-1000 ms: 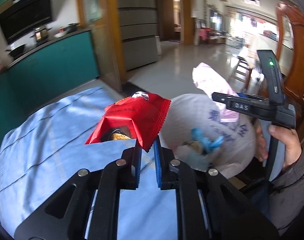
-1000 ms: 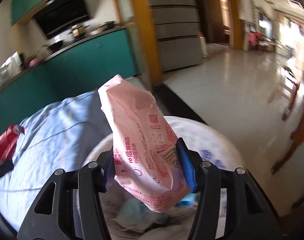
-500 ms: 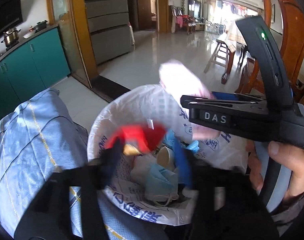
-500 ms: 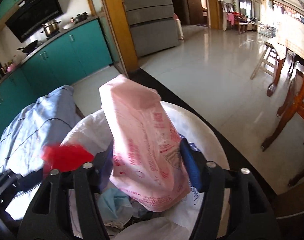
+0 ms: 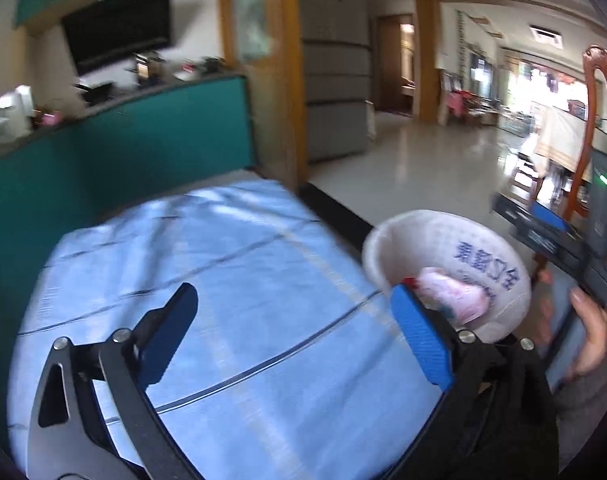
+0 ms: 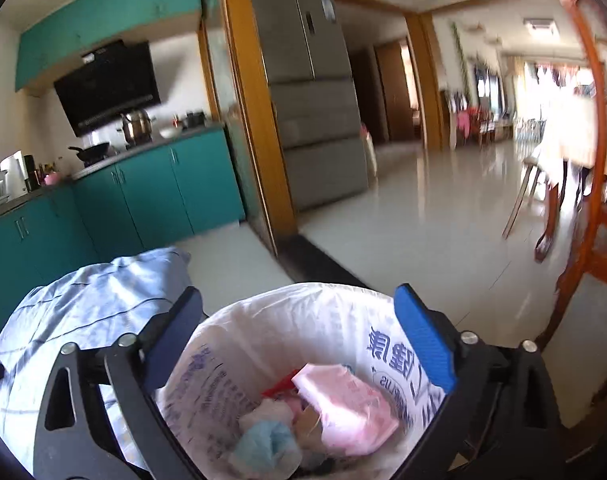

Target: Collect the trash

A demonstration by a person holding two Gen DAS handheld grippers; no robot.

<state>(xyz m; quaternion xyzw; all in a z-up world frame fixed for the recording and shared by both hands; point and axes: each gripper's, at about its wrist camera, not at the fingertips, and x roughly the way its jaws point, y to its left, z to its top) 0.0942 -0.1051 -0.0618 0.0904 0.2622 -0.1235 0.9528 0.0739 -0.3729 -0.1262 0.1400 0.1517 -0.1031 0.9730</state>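
**Ann:** Left wrist view first: the left tool point(image 5: 291, 332) hangs over the blue sheet point(image 5: 231, 280) on the worktop, its jaws just sprung wide, nothing between them. Any trash left on that sheet?

**Bo:** None that I can see, though the view is blurred. The bin point(image 5: 443, 240) sits off to that tool's right, past the sheet's edge, with the pink packet point(image 5: 455, 296) lying inside. Further right a hand point(image 5: 591, 332) grips the right tool's handle.

**Ann:** And the right wrist view?

**Bo:** Sheet point(image 6: 83, 312) at the left, then the bin's white liner point(image 6: 287, 320) straight ahead and below. The right tool point(image 6: 299, 336) has also just opened fully and is empty, hovering over the rim. The red wrapper point(image 6: 279, 386) peeks out beside the pink packet point(image 6: 343, 404), which lies flat, slanting across the pile, next to a blue mask point(image 6: 267, 444).

**Ann:** So both pieces are in.

**Bo:** I'd say so. The right tool is nearer the bin; the left is nearer the worktop, so it would likely hunt for whatever remains.
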